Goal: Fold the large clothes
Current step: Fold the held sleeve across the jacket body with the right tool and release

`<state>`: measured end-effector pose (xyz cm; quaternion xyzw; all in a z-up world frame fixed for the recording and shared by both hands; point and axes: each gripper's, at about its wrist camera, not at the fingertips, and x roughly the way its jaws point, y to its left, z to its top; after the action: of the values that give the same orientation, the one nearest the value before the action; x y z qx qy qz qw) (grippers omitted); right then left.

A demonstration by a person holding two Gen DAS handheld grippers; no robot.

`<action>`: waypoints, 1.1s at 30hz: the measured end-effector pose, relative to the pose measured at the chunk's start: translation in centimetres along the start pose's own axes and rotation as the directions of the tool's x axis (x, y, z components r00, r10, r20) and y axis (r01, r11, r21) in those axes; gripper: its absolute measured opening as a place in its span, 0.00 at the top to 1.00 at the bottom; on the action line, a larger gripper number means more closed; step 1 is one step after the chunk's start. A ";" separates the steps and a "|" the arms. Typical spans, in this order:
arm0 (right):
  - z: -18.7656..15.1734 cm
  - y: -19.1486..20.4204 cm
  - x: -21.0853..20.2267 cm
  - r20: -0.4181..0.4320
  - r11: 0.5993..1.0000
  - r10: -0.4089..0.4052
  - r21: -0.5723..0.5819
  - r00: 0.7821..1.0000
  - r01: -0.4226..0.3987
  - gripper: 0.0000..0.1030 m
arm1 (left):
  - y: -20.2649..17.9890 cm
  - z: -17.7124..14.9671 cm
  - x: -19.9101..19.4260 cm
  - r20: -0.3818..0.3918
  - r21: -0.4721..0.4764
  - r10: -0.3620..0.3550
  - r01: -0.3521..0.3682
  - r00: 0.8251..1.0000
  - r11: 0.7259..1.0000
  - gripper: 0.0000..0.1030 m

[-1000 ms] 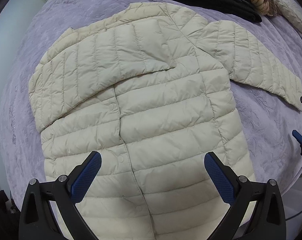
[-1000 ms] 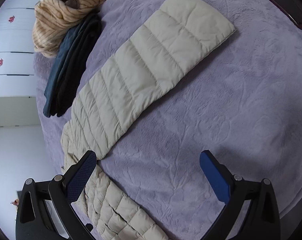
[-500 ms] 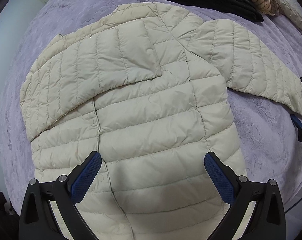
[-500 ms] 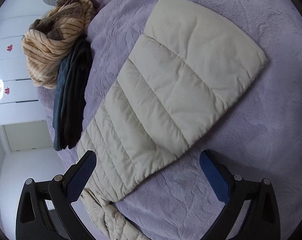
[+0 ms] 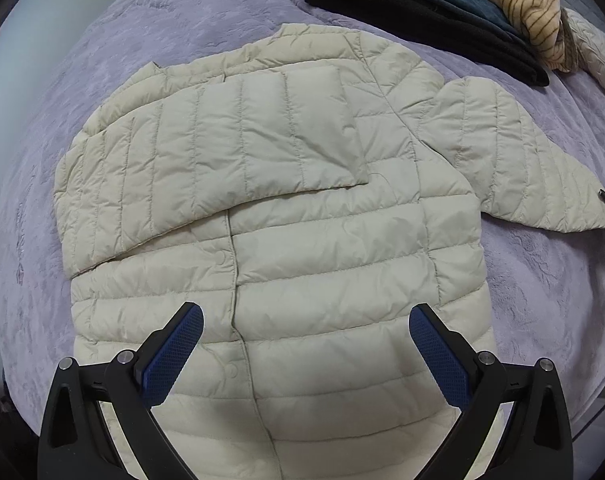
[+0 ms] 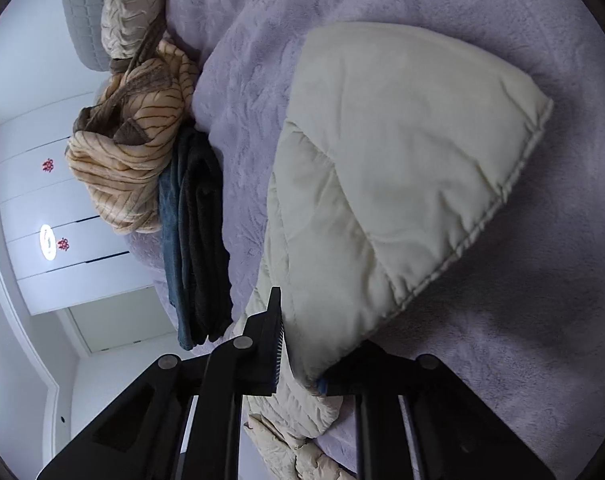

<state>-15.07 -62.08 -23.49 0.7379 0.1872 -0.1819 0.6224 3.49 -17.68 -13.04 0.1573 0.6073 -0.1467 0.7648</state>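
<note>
A cream jacket (image 5: 302, 240) lies flat on the bed (image 5: 182, 12). The right gripper (image 6: 298, 356) has just clamped its right sleeve (image 6: 382, 184); the left gripper (image 5: 306, 360) hovers wide. The puffy, slick cuff may slip free mid-fold.

place: home bedroom | evidence: purple bedspread (image 5: 150, 32), folded clothes (image 5: 422, 4), wardrobe doors (image 6: 62, 216)

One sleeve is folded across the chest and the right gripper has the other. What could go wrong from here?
The right gripper pinches the cream quilted puffer jacket's outstretched sleeve near one edge only; the slick fabric may slip out mid-fold. The open left gripper hovers without pinning the body, so pulling could drag the jacket and disturb the folded sleeve.
</note>
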 end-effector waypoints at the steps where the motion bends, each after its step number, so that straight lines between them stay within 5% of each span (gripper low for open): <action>1: -0.2 0.6 0.0 -0.006 1.000 0.016 -0.018 1.000 -0.016 0.87 | 0.5 0.0 0.0 0.002 -0.006 0.003 -0.003 1.000 1.000 0.00; 8: -2.6 6.9 0.0 -0.057 0.970 0.039 -0.239 0.998 -0.052 0.87 | 3.5 -0.3 -0.4 0.014 -0.066 0.008 -0.007 1.000 0.998 0.00; 14: -8.3 13.5 2.2 -0.137 0.875 -0.008 -0.480 0.991 -0.059 0.87 | 6.5 -0.6 -0.9 0.033 -0.116 0.007 -0.003 0.999 0.993 0.00; 24: -24.0 21.5 10.4 -0.279 0.576 -0.164 -0.806 0.946 -0.138 0.87 | 14.4 -1.6 -1.1 0.075 -0.235 0.047 -0.028 0.996 0.972 0.00; 28: -31.5 21.9 14.7 -0.314 0.429 -0.271 -0.885 0.910 -0.178 0.87 | 17.9 -2.0 -0.5 0.084 -0.288 0.073 -0.046 0.994 0.957 0.00; 33: -38.7 19.6 20.6 -0.349 0.328 -0.401 -0.918 0.847 -0.222 0.87 | 21.7 -2.7 0.4 0.091 -0.350 0.101 -0.063 0.991 0.935 0.00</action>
<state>13.89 -25.88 -11.01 0.2467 0.4599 0.1313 0.8429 10.21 3.08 -12.67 0.0374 0.5743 -0.0136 0.8177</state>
